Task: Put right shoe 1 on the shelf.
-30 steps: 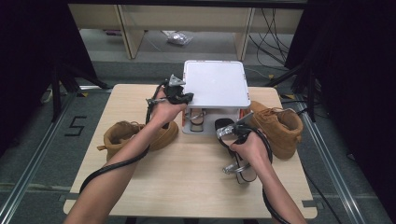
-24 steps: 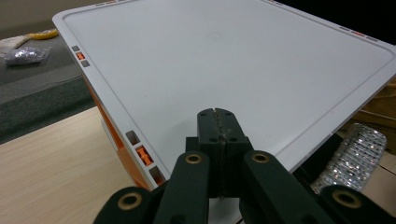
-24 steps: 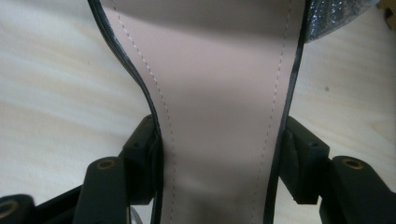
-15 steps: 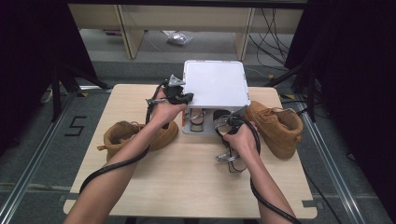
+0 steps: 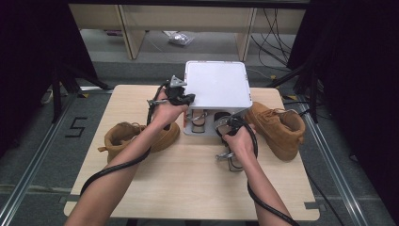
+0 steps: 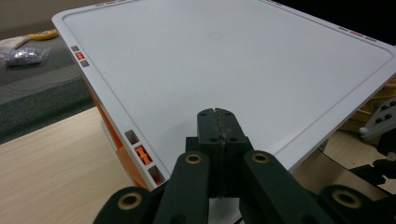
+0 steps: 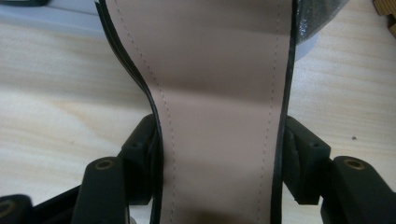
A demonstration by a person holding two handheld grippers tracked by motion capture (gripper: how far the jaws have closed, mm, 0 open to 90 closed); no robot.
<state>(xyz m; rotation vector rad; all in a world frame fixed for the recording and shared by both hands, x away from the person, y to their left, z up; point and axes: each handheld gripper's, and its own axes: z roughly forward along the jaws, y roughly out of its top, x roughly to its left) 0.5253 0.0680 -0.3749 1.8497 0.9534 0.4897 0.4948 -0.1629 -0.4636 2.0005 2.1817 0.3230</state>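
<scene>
At the left of the high view, a tan boot lies on its side on the wooden table, partly behind the person's left forearm. A little right of it and higher in the frame, the left gripper is held at the left edge of the white lid of a box. In the left gripper view its two black jaws are pressed together with nothing between them, and their tip stands over the near rim of the white lid; I cannot tell if it touches the lid. Orange clips show along the side of the box under that rim.

Below the lid, near the middle of the high view, the front of the box is open and some sandals stand inside. Just right of them the right gripper is held in front of the box, pointing down. In the right gripper view its jaws stand wide and have just been opening a little; a sandal with a beige insole and black edges is between them, and both pads touch its sides.

At the right of the high view, a second tan boot stands upright on the table, beside the box.
</scene>
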